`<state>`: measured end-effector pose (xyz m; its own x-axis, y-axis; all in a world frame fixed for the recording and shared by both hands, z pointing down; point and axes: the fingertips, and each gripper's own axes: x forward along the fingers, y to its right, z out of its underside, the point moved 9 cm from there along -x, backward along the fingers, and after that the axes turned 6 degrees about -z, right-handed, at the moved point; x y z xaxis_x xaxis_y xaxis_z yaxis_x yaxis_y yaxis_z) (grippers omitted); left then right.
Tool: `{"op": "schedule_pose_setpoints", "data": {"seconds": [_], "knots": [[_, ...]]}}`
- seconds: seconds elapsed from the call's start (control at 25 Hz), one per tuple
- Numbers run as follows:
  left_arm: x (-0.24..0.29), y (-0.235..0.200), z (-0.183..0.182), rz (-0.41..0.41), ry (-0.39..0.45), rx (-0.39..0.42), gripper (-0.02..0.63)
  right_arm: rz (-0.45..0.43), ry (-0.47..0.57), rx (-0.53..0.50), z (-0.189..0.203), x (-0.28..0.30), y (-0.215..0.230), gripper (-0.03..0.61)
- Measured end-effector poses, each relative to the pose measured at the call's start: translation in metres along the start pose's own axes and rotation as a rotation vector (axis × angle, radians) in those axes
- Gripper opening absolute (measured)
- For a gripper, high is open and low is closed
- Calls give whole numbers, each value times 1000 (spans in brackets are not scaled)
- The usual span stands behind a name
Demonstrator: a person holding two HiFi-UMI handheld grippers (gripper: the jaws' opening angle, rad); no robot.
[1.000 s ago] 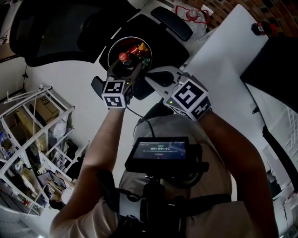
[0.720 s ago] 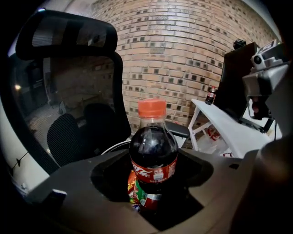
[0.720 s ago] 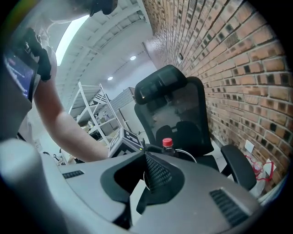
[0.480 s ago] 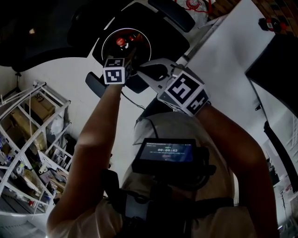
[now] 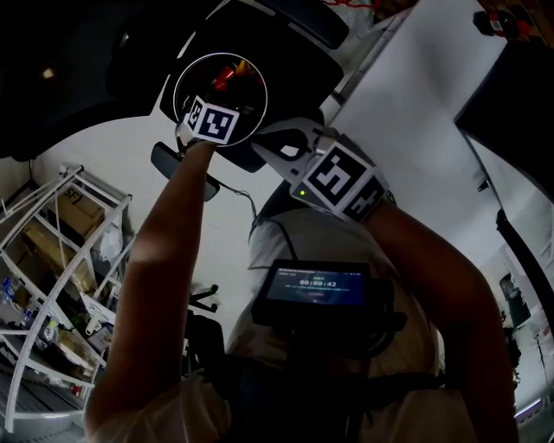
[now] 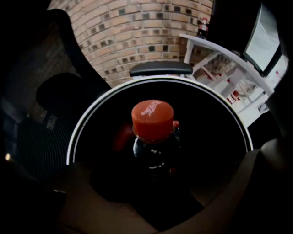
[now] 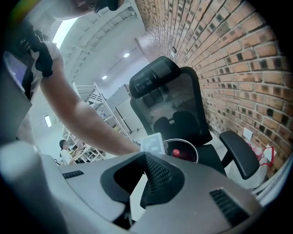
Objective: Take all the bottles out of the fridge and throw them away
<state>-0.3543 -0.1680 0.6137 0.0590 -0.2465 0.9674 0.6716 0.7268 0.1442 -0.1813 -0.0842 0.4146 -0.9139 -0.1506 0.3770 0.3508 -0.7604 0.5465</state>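
A dark cola bottle (image 6: 153,123) with a red cap stands between the jaws of my left gripper (image 6: 155,183), cap toward the camera. The gripper points steeply down and is shut on the bottle's body. Below it gapes a round black bin with a white rim (image 6: 78,132). In the head view the left gripper (image 5: 225,93) hangs over the bin's mouth (image 5: 177,91), where red items (image 5: 223,76) show inside. My right gripper (image 5: 281,143) stays beside the bin; its grey jaws (image 7: 151,183) meet with nothing between them. The bin (image 7: 194,153) shows beyond them.
A black office chair (image 7: 169,91) stands right behind the bin, its armrest (image 7: 236,153) to the right. A brick wall (image 7: 229,55) runs behind. A white desk (image 5: 433,78) with another bottle (image 5: 489,19) lies at right; wire shelves (image 5: 52,242) at left.
My left gripper has sunk with the bottle from beside the bin's rim to over its mouth and tipped to point downward. The right gripper has stayed about where it was.
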Motion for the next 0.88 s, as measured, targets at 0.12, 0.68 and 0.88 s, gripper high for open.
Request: {"op": "schedule_pose_setpoints", "data": {"seconds": [0.12,0.68,0.88], "knots": [[19,7,-7,43,-63,76,313,21,7,11,2,-9,2,5],[25,-1,-8,0,-68,78,346,71,28,13,3,-31,5,5],[-16,-9,-13,-79,120,-11,292,72,55,-12,2,-34,7,5]]}}
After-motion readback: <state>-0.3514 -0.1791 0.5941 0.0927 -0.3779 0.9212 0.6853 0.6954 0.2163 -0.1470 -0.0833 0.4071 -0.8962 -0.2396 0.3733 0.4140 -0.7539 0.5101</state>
